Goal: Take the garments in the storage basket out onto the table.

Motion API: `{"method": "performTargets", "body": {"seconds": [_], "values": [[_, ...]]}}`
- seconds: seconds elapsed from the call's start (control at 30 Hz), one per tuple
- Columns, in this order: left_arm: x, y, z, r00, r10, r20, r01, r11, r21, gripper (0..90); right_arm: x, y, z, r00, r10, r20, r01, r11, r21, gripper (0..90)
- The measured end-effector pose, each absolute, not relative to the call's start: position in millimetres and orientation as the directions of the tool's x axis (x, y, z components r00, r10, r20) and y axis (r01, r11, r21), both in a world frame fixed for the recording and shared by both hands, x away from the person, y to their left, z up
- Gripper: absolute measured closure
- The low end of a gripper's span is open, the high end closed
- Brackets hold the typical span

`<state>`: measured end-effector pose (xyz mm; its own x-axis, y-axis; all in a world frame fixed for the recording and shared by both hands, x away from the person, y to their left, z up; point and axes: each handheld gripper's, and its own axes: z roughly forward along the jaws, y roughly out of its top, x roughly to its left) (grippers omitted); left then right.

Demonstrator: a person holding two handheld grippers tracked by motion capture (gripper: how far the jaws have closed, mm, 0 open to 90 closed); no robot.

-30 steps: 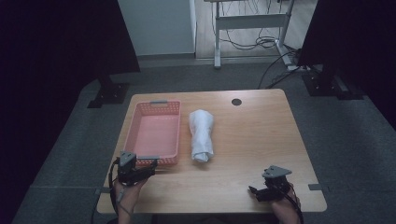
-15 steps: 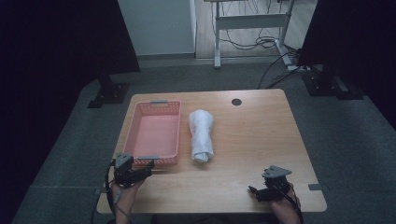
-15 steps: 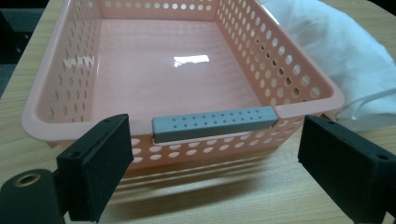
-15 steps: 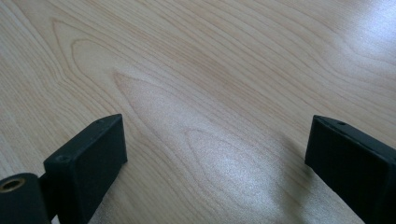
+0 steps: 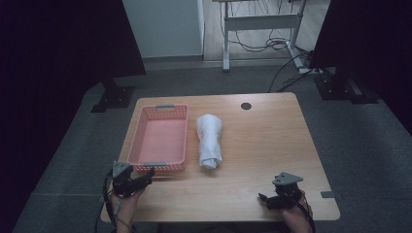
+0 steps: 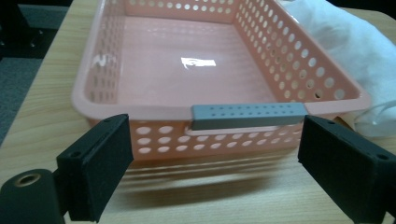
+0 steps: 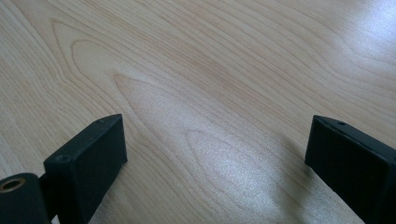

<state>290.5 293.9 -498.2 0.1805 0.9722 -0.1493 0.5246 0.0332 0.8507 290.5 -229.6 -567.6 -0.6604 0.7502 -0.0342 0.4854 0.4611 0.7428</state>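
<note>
Near left corner of the wooden table point(image 5: 252, 141): left gripper point(image 5: 145, 175), jaws spread wide and released, nothing between them, aimed toward the near end of the pink perforated basket point(image 5: 159, 140). Just short of the basket, apart from it. Seen from the left gripper view: the two black jaws flanking the basket's near wall point(image 6: 154, 140), the grey handle strip point(image 6: 249, 115) on the near rim lying between them but farther off, untouched. Bare table surface under the jaws.

Basket on the left half of the table, long axis running near to far, empty inside, a second grey handle point(image 5: 165, 106) at the far rim. Just right of it, a rolled white towel point(image 5: 210, 140), lying parallel to the basket, close beside yet apart from it in the high view; a white fold point(image 6: 345, 51) visible past the basket's right wall in the left gripper view.

Near right corner: right gripper point(image 5: 265, 199), resting low by the table's near edge, grey three-cornered plate point(image 5: 287, 179) on top, well apart from towel and basket. Jaws released and wide in the right gripper view, bare wood grain point(image 7: 210, 93) between them.

Far side of the table: a small dark round hole point(image 5: 246, 106), right of centre. Beyond the table, grey floor and a desk frame with cables point(image 5: 262, 43).
</note>
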Motion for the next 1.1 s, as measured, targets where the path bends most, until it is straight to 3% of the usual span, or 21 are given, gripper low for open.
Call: {"method": "performTargets", "body": {"seconds": [1.1], "values": [[286.0,312.9,-522.4,0.131,0.975,-0.182,0.566,0.078,0.821,9.6,290.1,-228.9,-567.6,-0.66,0.75,-0.037,0.483,0.462,0.744,4.8]]}}
